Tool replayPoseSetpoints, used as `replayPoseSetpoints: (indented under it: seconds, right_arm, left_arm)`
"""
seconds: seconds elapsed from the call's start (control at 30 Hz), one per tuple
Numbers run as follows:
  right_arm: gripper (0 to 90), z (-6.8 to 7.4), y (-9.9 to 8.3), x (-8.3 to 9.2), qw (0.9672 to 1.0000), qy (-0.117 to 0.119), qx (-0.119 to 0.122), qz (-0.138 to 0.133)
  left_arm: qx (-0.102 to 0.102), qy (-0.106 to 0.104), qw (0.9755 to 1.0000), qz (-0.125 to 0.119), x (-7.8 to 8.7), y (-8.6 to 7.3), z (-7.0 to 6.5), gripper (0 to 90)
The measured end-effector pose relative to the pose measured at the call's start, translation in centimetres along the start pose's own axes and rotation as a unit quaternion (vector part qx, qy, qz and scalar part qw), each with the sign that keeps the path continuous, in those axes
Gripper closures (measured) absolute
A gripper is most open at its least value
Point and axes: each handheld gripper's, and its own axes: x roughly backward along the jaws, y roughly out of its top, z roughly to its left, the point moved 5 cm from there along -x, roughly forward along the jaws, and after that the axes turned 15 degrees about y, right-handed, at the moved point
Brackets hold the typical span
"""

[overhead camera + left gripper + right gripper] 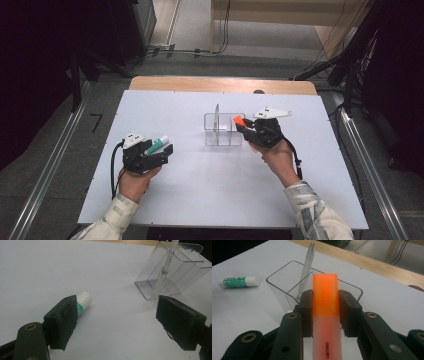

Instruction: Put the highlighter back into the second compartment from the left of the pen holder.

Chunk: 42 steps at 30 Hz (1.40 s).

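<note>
My right gripper [325,296] is shut on an orange highlighter [325,285], whose cap points forward over a clear plastic pen holder [277,280]. In the high view the right gripper [245,125] holds the highlighter [238,120] at the right edge of the holder [223,135]. A white pen [308,257] stands upright inside it. My left gripper [120,322] is open low over the table with nothing between its jaws. A green and white glue stick [83,300] lies on the table, partly hidden behind the gripper's left jaw. From above, the left gripper [150,155] sits by the glue stick [157,145].
The white tabletop [200,190] has a wooden strip [220,84] along its far edge. Metal rails run along both sides of the table, and cables lie on the floor beyond it. The holder [172,272] stands ahead and to the right of the left gripper.
</note>
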Motion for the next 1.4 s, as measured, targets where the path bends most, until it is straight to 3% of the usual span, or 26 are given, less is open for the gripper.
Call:
replayPoseSetpoints:
  seconds: [0.87, 1.4]
  right_arm:
    - [64.9, -0.7, 2.8, -3.2, 0.9998, -0.01, -0.016, -0.003]
    - [64.9, -1.4, 4.8, -5.1, 0.999, -0.028, -0.035, -0.002]
  left_arm:
    - [0.003, -0.002, 1.0, -0.001, 0.0, 0.1, 0.2, 18.2]
    - [0.004, -0.004, 1.0, -0.003, 0.1, 0.2, 0.3, 18.2]
